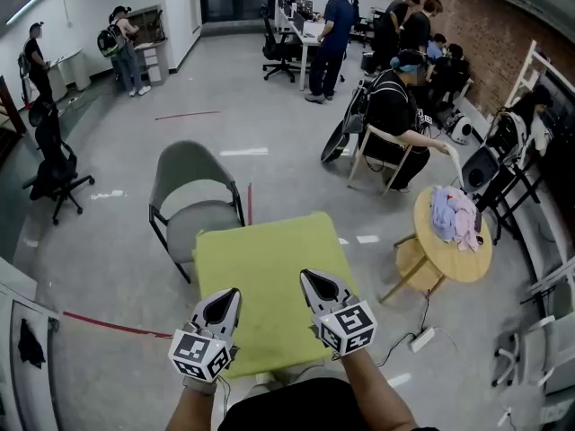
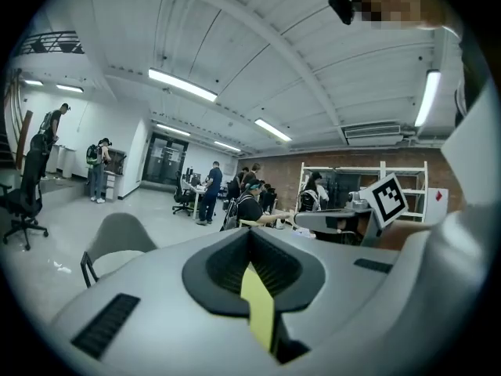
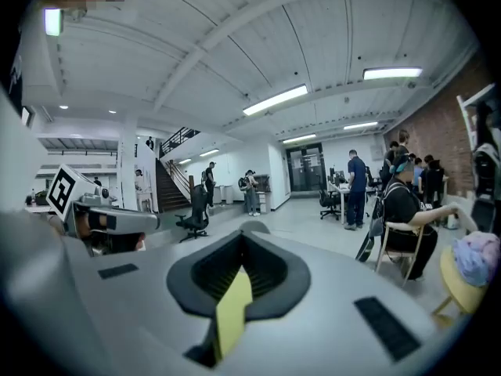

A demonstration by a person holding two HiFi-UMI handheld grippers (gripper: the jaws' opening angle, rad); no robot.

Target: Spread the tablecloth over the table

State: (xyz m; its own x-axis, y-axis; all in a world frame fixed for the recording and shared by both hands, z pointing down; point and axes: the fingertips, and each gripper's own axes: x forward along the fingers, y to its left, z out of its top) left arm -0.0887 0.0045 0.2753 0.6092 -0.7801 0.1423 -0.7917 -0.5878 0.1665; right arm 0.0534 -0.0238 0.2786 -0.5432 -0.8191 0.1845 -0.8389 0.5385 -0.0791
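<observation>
Head view: the cloth (image 1: pixel 269 272) is a yellow-green sheet that stretches forward from both tongs, with its far edge towards the grey chair (image 1: pixel 193 196). Its near edge runs left to right just in front of the person. The left tongs (image 1: pixel 226 296) and the right tongs (image 1: pixel 313 281) sit side by side at that edge, one near each corner. Neither is closer to the sheet than the other. The sheet looks roughly square, so the line that matters is this near edge held between the two tongs. The coming move probably depends on the sheet lying ahead of them and lower. This view does not show the surface to be covered. It may be hidden under the sheet, but I cannot tell.

Left gripper view: the jaws are closed on a narrow yellow-green strip of cloth (image 2: pixel 258 308), which comes out below the dark pads. This shows the grip that the head view only suggests. Nothing of the spread sheet or the surface is visible here, as the camera looks out nearly level across the room. The right tongs (image 2: pixel 337 220) show to the right at about the same height.

Right gripper view: the jaws are closed on the cloth (image 3: pixel 231 312) in the same way, pinching a thin fold. The left tongs (image 3: pixel 117 222) show at the left edge, again about level. The rest of the sheet is out of frame.
</observation>
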